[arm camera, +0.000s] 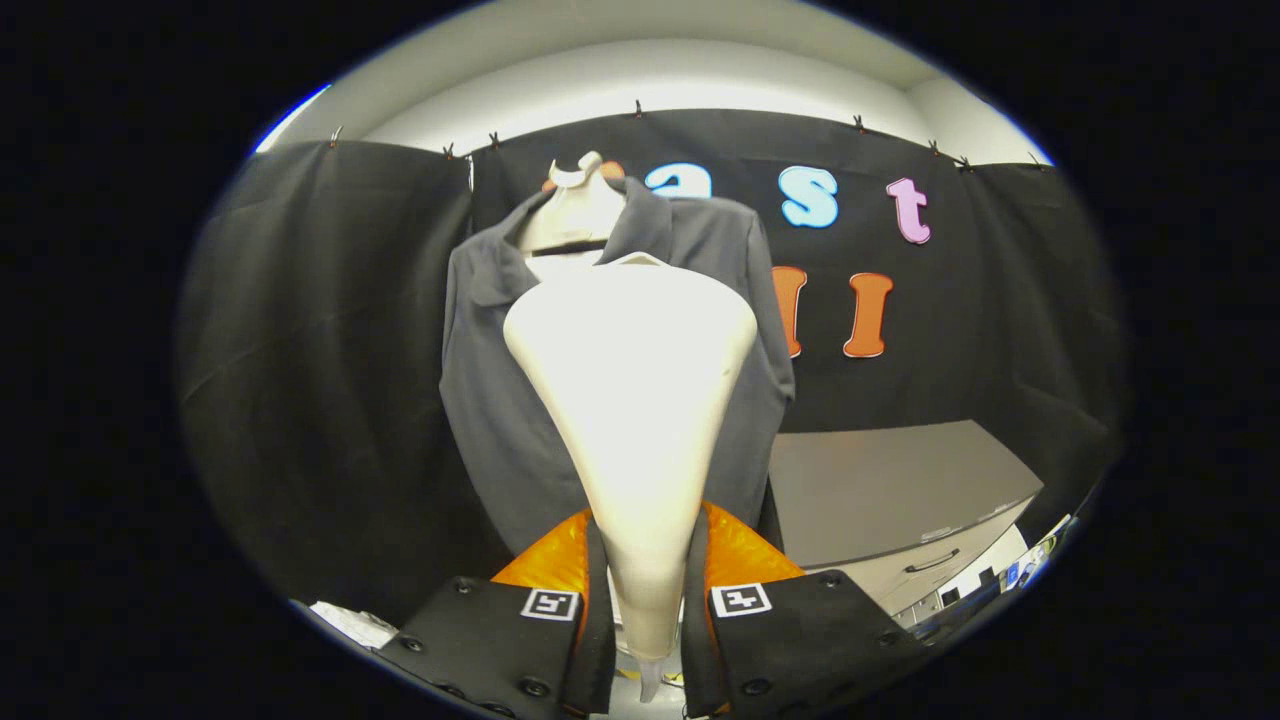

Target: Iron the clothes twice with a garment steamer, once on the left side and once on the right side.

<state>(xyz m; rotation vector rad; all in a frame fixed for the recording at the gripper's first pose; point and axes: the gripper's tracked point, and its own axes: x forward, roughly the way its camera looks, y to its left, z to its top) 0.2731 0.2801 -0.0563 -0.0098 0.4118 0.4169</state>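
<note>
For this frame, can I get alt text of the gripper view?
The tongs are shut on the handle of a white garment steamer, its broad head raised toward a dark grey jacket hanging on a pale mannequin. A grey table stands beside the jacket.

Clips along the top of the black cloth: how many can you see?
7 clips: one above the left panel, two above the shirt, one mid-top, three rightward. More may be hidden. The hand-held gripper grips the steamer.
</note>
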